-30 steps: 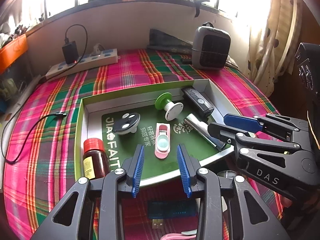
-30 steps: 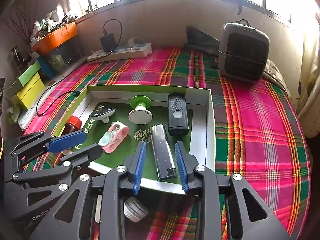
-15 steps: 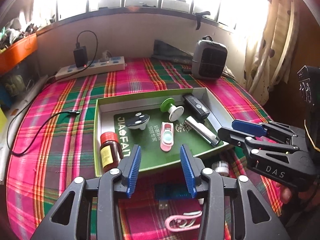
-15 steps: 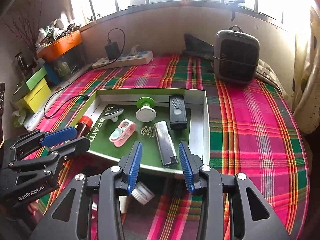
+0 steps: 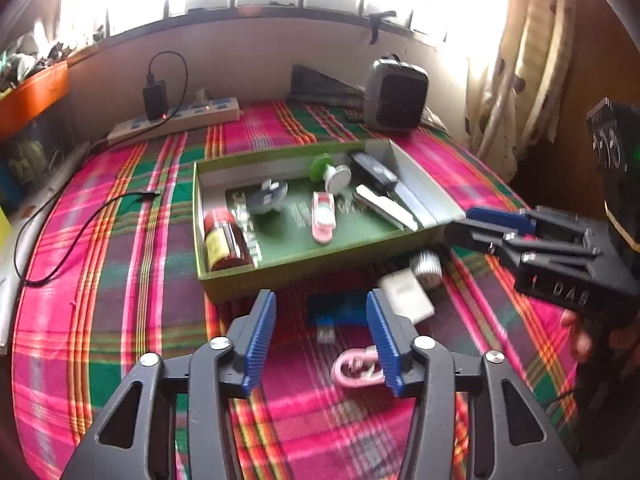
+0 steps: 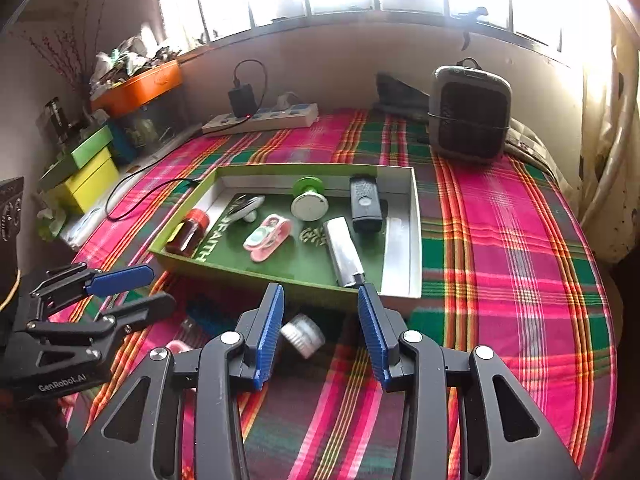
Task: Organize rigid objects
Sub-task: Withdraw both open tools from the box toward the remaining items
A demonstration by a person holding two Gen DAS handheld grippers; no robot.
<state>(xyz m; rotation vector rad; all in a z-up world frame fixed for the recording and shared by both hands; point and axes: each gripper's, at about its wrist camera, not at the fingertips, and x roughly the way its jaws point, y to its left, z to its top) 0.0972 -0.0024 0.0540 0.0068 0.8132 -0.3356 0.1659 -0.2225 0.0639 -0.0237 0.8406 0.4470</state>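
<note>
Left wrist view: a bed covered in pink, green and orange plaid cloth [image 5: 120, 280] carries a shallow green cardboard tray [image 5: 304, 270] near its middle. Inside the tray, a brown bottle with a red cap [image 5: 224, 240] lies in the near left corner, a pink oblong case [image 5: 323, 216] lies in the middle, a grey round-headed gadget [image 5: 267, 197] lies behind it to the left, a green and white spool [image 5: 330, 170] sits near the far wall, and a black remote [image 5: 372, 166] and a silver flat bar [image 5: 386, 208] lie along the right side. The left gripper [image 5: 320, 332], its blue ribbed pads spreading wider at this moment, hangs over the cloth just in front of the tray's near wall with nothing between the pads. Below it on the cloth lie a blue USB stick [image 5: 340, 312], a pink clip [image 5: 356, 368], a white flat block [image 5: 406, 294] and a small silver knurled cap [image 5: 426, 266]. The right gripper [image 5: 476, 226] reaches in at the right, by the tray's near right corner.

Right wrist view: the right gripper [image 6: 321, 330] has its pads parted and empty over the tray's near wall [image 6: 256, 276]. The silver cap [image 6: 302, 334] lies on the cloth beneath them. The left gripper [image 6: 132, 288] shows at the left, pads apart. A grey heater [image 6: 468, 114] and a white power strip [image 6: 260, 120] stand along the far edge.
</note>
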